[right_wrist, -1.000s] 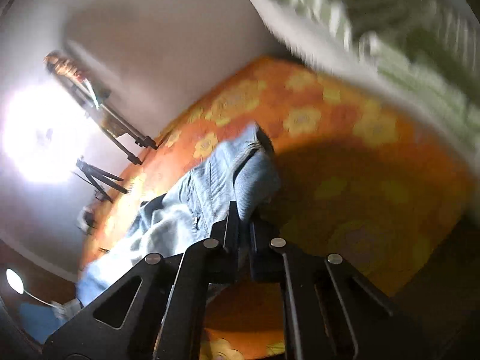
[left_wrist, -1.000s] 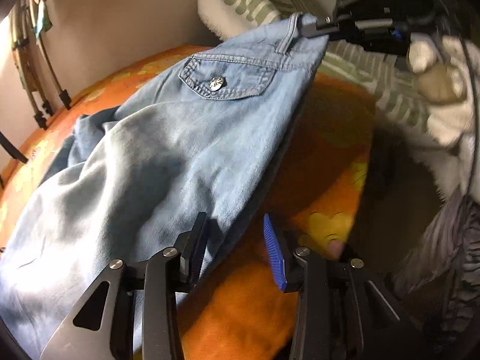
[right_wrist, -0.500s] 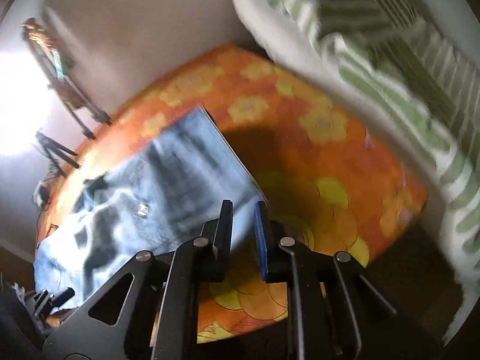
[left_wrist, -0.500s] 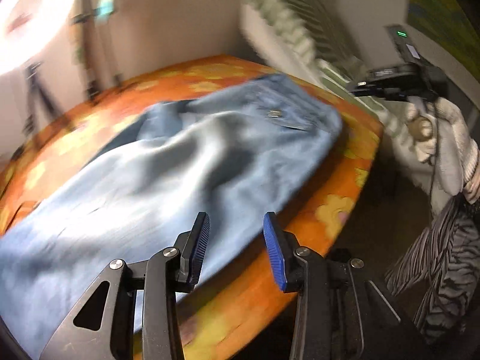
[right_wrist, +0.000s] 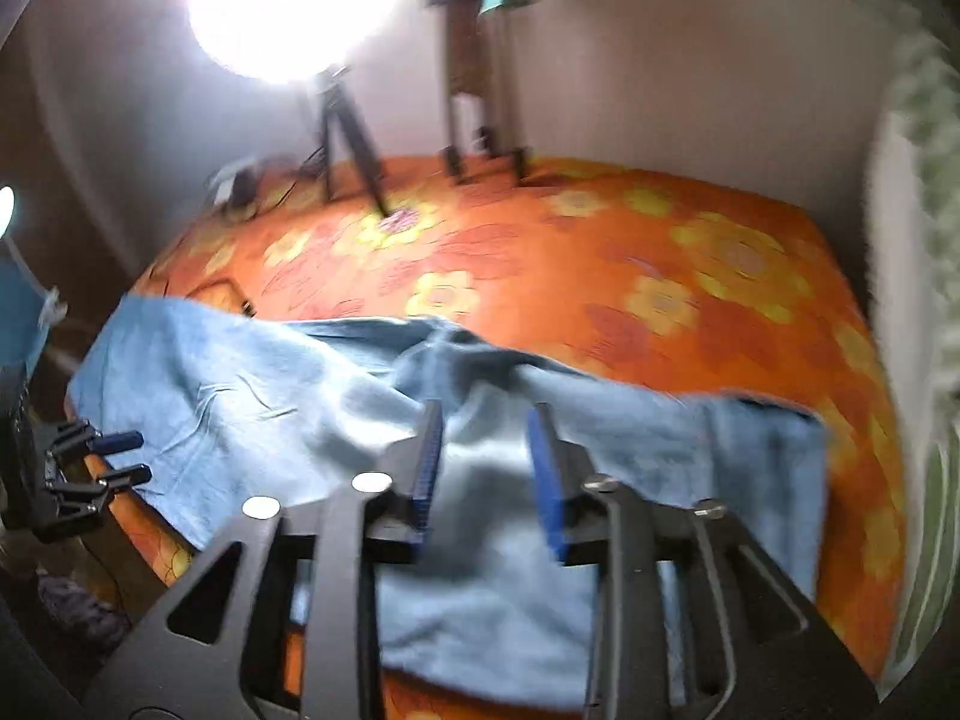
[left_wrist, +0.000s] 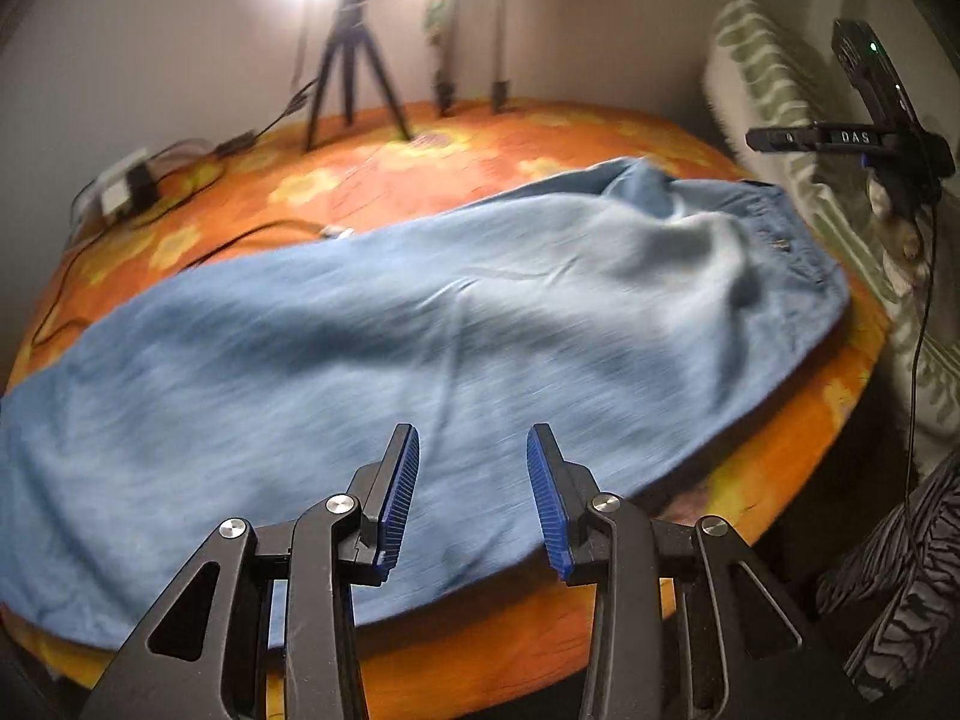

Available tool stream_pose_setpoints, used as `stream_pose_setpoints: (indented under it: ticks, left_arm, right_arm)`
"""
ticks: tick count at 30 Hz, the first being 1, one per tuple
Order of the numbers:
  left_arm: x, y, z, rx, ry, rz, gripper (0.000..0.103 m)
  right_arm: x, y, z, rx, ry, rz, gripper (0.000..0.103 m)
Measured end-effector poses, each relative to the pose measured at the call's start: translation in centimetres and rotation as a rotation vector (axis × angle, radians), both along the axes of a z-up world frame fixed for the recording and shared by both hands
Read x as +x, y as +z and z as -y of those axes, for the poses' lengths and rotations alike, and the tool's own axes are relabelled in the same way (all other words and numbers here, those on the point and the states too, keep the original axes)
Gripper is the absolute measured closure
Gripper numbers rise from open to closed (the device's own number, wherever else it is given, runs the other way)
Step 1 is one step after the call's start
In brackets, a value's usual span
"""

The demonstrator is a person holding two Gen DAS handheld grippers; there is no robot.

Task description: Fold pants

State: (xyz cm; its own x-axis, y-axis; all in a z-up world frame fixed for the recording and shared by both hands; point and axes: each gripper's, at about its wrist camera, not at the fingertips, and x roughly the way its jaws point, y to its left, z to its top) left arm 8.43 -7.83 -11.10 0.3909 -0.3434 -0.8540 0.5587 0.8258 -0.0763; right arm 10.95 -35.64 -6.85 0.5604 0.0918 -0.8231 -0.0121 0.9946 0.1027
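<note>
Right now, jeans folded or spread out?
Spread out. The jeans lie lengthwise across the orange cover, rumpled near the waistband, no crosswise fold visible. Both sets of jaws are open and hold nothing.

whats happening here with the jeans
A person is folding light-blue pants, working with a handheld tool in each hand. The pants lie spread lengthwise across an orange flowered bedspread. Both the left tool and the right tool are open and hover over the denim, gripping nothing.
</note>
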Motion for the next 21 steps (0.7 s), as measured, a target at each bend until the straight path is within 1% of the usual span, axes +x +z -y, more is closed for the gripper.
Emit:
stream_pose_setpoints:
  ticks: [2,7,12,17,19,20,21]
  left_arm:
    - [0.5,-0.5,-1.3,-0.003,0.03,-0.021,0.067]
    - [1.4,-1.7,-3.4,-0.006,0.088,-0.056,0.067]
    - [2.1,-2.7,-5.2,-0.002,0.129,-0.086,0.067]
    - [2.5,-2.9,-6.1,-0.022,0.15,-0.088,0.067]
    - [2.5,-2.9,-6.1,-0.021,0.147,-0.085,0.067]
    - [2.5,-3.0,-6.0,-0.016,0.142,-0.08,0.067]
    - [2.4,-3.0,-6.0,-0.014,0.14,-0.077,0.067]
  right_arm:
    - [1.2,-0.6,-1.3,-0.062,0.052,-0.004,0.063]
    - [4.8,-3.8,-2.8,-0.161,0.16,-0.082,0.062]
    - [6.7,-6.2,-3.8,-0.23,0.212,-0.126,0.062]
    - [7.5,-7.6,-4.4,-0.248,0.248,-0.139,0.063]
    - [7.9,-7.8,-4.4,-0.247,0.248,-0.142,0.085]
    - [8.0,-7.9,-4.4,-0.245,0.245,-0.145,0.092]
    - [8.0,-7.7,-4.2,-0.243,0.24,-0.135,0.095]
